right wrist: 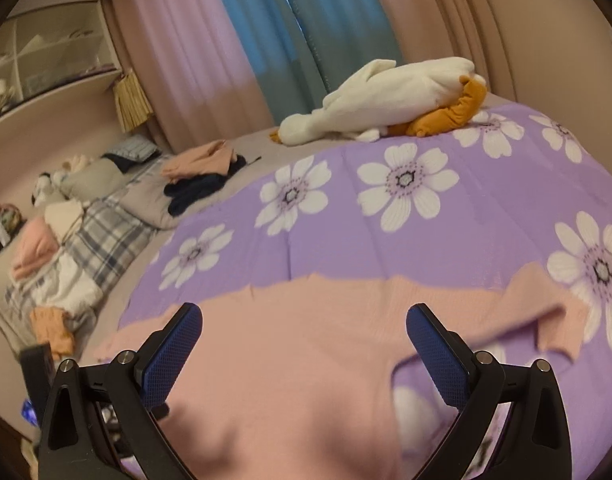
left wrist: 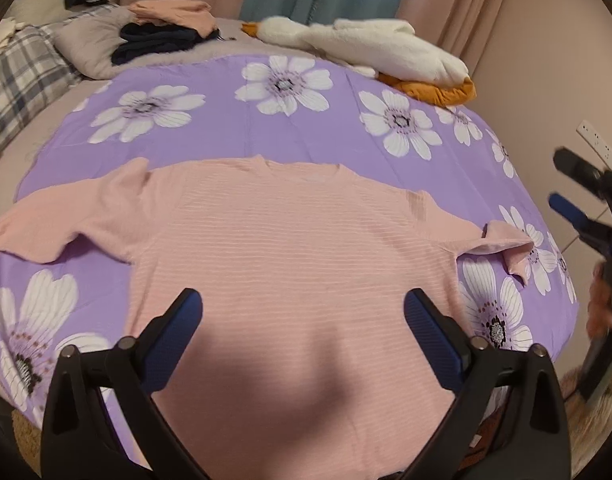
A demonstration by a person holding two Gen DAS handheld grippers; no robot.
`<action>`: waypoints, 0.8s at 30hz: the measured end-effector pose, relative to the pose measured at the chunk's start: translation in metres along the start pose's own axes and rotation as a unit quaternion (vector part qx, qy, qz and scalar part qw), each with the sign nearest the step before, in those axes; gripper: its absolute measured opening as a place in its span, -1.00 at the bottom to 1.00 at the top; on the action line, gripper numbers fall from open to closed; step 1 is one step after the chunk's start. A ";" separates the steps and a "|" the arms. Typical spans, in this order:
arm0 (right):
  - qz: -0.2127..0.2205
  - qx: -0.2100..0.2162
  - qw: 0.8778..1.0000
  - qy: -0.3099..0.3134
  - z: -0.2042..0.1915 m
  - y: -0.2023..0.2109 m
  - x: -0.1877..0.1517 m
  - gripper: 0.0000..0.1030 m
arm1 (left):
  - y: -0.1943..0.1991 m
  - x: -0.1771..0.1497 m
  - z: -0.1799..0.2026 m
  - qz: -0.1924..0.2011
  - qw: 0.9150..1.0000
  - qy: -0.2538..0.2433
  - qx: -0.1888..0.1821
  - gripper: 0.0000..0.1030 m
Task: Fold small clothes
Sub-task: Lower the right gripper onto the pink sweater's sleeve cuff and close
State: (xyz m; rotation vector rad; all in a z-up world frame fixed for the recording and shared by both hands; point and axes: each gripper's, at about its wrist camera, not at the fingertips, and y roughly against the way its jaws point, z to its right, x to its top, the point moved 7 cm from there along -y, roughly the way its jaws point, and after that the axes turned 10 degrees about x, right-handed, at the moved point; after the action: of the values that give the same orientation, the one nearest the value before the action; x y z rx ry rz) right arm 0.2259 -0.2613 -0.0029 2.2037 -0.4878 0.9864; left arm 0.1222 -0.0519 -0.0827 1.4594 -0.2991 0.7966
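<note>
A pink short-sleeved ribbed top [left wrist: 290, 240] lies spread flat on a purple cloth with white flowers [left wrist: 266, 120], neck away from me, both sleeves out. Its right sleeve tip [left wrist: 510, 248] is curled over. My left gripper [left wrist: 302, 312] is open and empty, hovering over the top's lower half. My right gripper [right wrist: 304, 326] is open and empty, over the top's [right wrist: 306, 360] right part; it also shows at the right edge of the left wrist view [left wrist: 578, 184].
A white plush goose with orange feet [left wrist: 370, 48] lies at the far side of the bed. Folded pink and dark clothes [left wrist: 166, 28] sit at the back left, next to plaid pillows [left wrist: 22, 76]. Curtains [right wrist: 234, 40] hang behind; a shelf [right wrist: 46, 52] stands at left.
</note>
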 end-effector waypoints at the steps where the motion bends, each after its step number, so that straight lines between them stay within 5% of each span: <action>1: -0.005 -0.001 1.000 -0.011 0.008 -0.002 0.003 0.81 | -0.005 0.001 0.004 -0.006 1.000 -0.003 -0.007 0.82; 5: -0.008 -0.039 0.997 -0.067 0.072 -0.008 0.019 0.71 | -0.032 0.009 0.018 -0.025 0.999 0.005 -0.020 0.60; 7: -0.001 -0.079 0.993 -0.092 0.108 -0.006 0.023 0.59 | -0.047 0.010 0.025 -0.036 0.999 0.002 -0.019 0.30; 12: 0.012 -0.170 0.963 -0.209 0.210 0.010 0.003 0.40 | -0.084 0.002 0.036 -0.086 0.996 0.010 -0.012 -0.14; 17: 0.023 -0.220 0.935 -0.277 0.261 0.037 -0.017 0.40 | -0.105 -0.015 0.044 -0.125 0.992 0.013 -0.019 -0.13; 24: 0.033 -0.204 0.906 -0.369 0.290 0.050 -0.049 0.40 | -0.108 -0.025 0.038 -0.112 0.994 -0.002 -0.013 -0.06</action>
State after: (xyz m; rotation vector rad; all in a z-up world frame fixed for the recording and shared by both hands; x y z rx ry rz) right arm 0.3150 -0.4973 -0.1626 2.1066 -1.0084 0.0098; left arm 0.1842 -0.0863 -0.1757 1.4414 -0.1456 0.6068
